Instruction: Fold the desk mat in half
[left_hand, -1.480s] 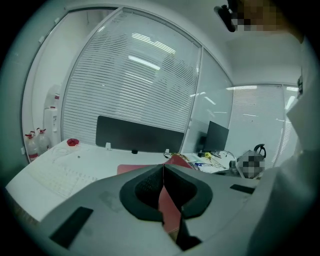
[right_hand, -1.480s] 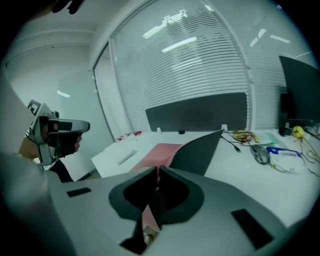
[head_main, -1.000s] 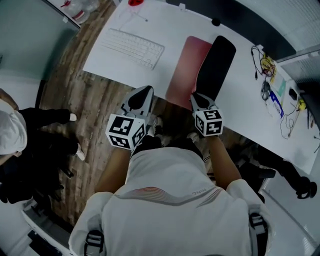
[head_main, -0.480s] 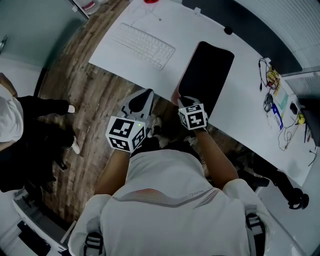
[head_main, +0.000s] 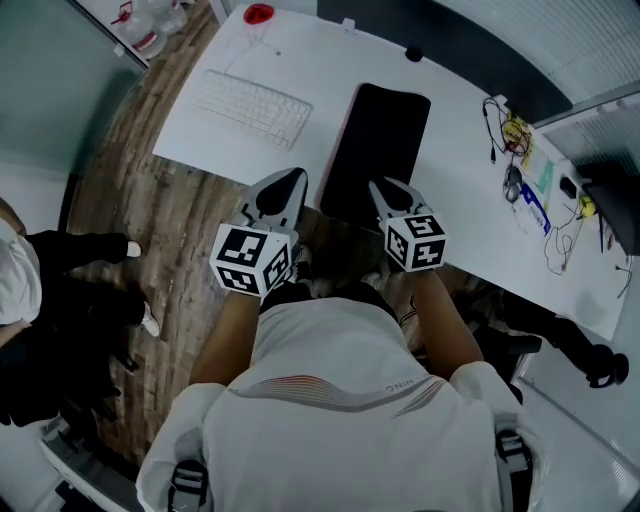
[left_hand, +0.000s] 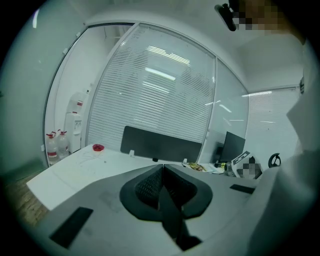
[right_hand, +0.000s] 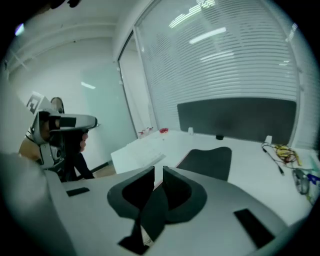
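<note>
While the right tongs (head_main: 384, 186) are opening, empty, at the near edge of the doubled desk mat (head_main: 375, 140) on the desk (head_main: 470, 190), best lift clear without dragging it. Left tongs (head_main: 290, 178) hang shut, empty.

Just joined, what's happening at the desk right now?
A person is folding the mat on the desk. It lies folded, dark side up, beside the keyboard. The right gripper is at its near edge, jaws opening with nothing between them. The left gripper is shut and empty.
</note>
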